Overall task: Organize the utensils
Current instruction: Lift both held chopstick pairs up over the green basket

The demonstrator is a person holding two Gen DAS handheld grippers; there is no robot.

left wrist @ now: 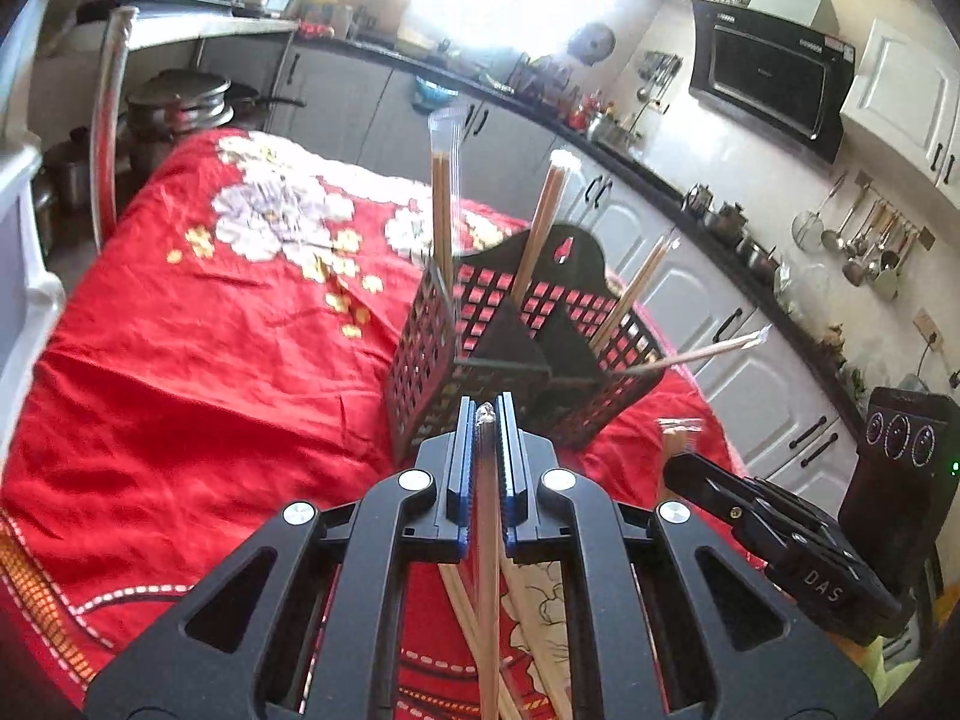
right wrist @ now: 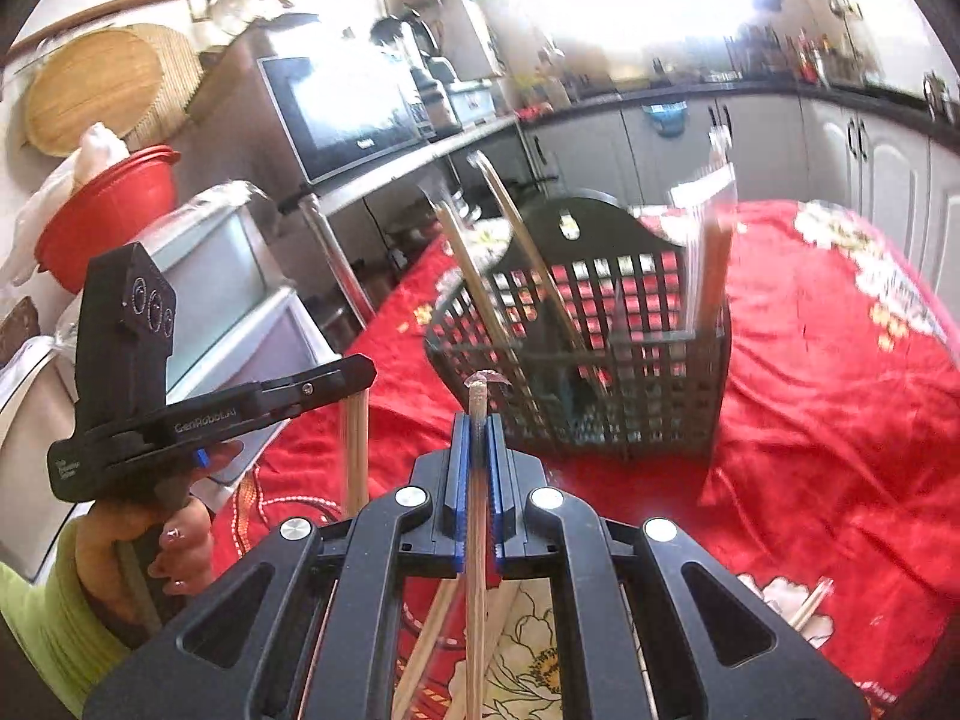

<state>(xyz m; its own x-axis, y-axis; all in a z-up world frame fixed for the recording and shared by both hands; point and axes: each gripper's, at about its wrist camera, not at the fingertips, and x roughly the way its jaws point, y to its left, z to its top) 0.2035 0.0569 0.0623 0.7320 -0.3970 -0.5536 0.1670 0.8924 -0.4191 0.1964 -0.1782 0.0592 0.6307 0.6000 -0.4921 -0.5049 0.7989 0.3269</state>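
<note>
A black lattice utensil basket [left wrist: 432,354] stands on the red flowered cloth [left wrist: 180,372]; it also shows in the right wrist view [right wrist: 636,372]. Several wrapped chopstick pairs [left wrist: 543,222] stand in it. My left gripper [left wrist: 486,420] is shut on a wrapped chopstick pair [left wrist: 487,540], held upright just in front of the basket. My right gripper [right wrist: 478,426] is shut on another wrapped chopstick pair [right wrist: 476,540], also near the basket. Each gripper shows in the other's view: the right one [left wrist: 678,462] and the left one [right wrist: 360,372].
More chopsticks [right wrist: 432,636] lie on the cloth below the grippers, and one pair [right wrist: 810,600] lies at the right. Kitchen cabinets [left wrist: 690,276] and a counter run behind the table. A metal shelf leg [left wrist: 105,120] and pots stand at the left.
</note>
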